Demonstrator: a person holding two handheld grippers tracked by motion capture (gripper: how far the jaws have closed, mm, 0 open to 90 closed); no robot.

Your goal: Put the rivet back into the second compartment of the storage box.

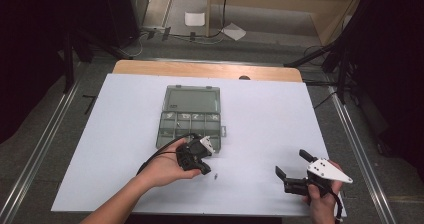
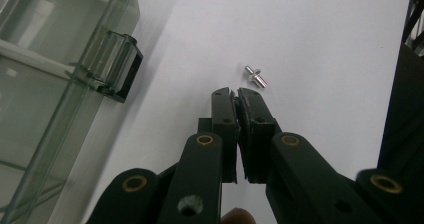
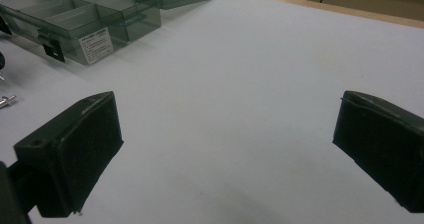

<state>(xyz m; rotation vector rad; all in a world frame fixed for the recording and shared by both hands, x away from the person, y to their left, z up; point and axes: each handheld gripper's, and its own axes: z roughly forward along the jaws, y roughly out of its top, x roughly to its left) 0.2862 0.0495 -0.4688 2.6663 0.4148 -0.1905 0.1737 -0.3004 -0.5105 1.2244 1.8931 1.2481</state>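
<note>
A clear grey compartment box (image 1: pixel 190 118) lies open on the white table sheet, its lid folded back; I also see the box (image 2: pixel 45 84) and its black latch (image 2: pixel 122 66) in the left gripper view, and the box (image 3: pixel 90 19) in the right gripper view. A small silver pin (image 2: pixel 255 77) lies on the sheet just beyond my left gripper (image 2: pixel 235 95), whose jaws are shut with nothing between them. That pin (image 1: pixel 215 175) rests beside the left gripper (image 1: pixel 204 170) near the box's front edge. My right gripper (image 1: pixel 291 164) stands open at the front right, nothing between its pads (image 3: pixel 85 144).
The white sheet (image 1: pixel 260 119) covers a wooden table (image 1: pixel 210 70) with metal rails along both sides. Cables and a white sheet of paper (image 1: pixel 234 31) lie on the floor beyond. The pin (image 3: pixel 7 101) shows at the left edge of the right gripper view.
</note>
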